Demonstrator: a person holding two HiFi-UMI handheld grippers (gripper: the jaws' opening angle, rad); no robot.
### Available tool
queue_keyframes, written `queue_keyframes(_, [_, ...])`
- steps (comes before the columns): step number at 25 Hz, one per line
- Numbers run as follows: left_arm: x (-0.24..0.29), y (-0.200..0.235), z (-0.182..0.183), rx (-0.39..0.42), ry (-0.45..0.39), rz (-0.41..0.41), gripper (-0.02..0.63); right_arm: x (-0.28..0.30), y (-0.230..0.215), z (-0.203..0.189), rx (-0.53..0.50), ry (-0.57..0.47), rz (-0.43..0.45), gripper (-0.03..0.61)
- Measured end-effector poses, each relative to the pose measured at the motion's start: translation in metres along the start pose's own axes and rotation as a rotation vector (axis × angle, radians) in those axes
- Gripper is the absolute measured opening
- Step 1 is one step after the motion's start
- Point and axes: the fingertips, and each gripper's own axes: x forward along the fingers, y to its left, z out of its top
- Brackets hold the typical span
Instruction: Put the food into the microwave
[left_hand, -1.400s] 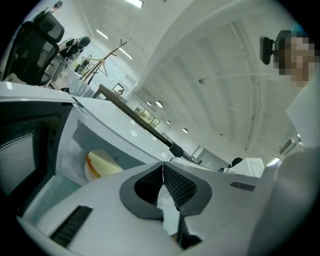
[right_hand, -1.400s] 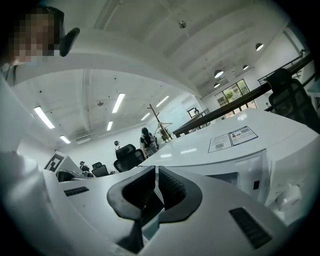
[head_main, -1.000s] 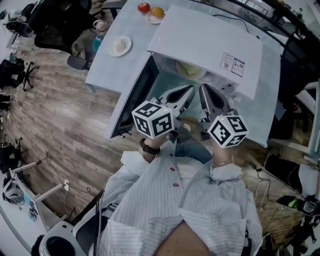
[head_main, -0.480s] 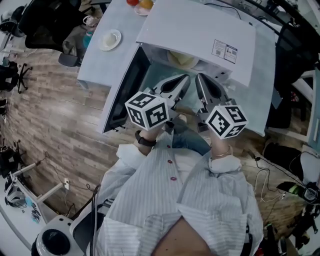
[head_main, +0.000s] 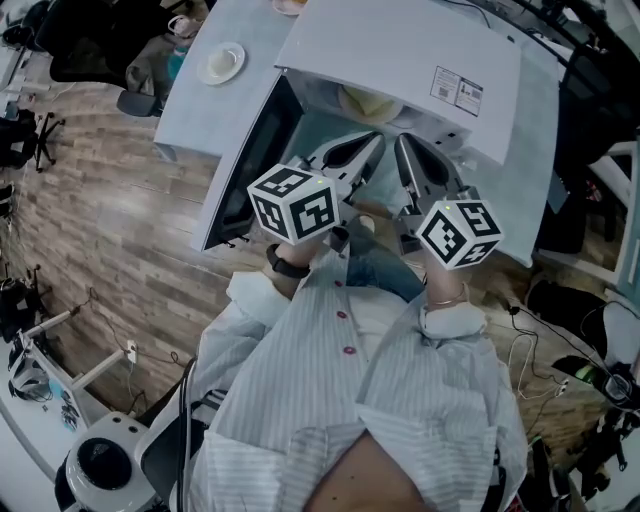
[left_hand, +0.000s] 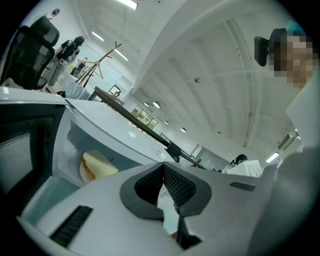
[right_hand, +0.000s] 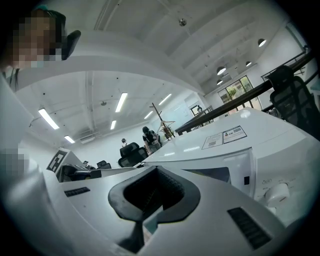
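Jaws on the left gripper are pressed together at the tips with nothing between them. The right gripper is the same, pads meeting and empty. The two point side by side at the mouth of the microwave, their tips near each other. Beyond the left tips, deeper in the cavity, sits the food, a pale yellowish piece on a plate. It appears to rest toward the back, clear of both grippers. Off to the left of the left fingers, the door hangs wide open.

From where I stand, the placing looks done and only shutting the door is left. That is where trouble could start.

- **Door against gripper:** if the door swings in while either gripper is at the opening, it would strike the left gripper first and bounce back unlatched.
- **Knocked plate:** if the closed tips drift forward instead of back, they could knock the plate and slide the food against the rear wall.
- **Slip or slam:** closed tips pushing on a smooth door panel may skid off. A hard shove could slam the door and jolt the food.
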Motion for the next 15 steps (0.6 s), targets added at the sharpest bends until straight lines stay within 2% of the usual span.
queue_keyframes(6, [-0.0036, -0.0003, 0.0097, 0.088, -0.03, 0.005, 0.009, -0.0027, 0.0018, -0.001, 0.02, 0.0, 0.016, 0.032])
queue_keyframes(11, [0.0015, -0.0028, 0.0104, 0.171, 0.035, -0.031, 0.009, -0.0053, 0.0022, 0.0004, 0.011, -0.004, 0.017, 0.032])
queue_keyframes(15, [0.0003, -0.0019, 0.0104, 0.198, 0.062, -0.039, 0.009, -0.0071, 0.0019, -0.0002, 0.012, -0.005, 0.012, 0.032])
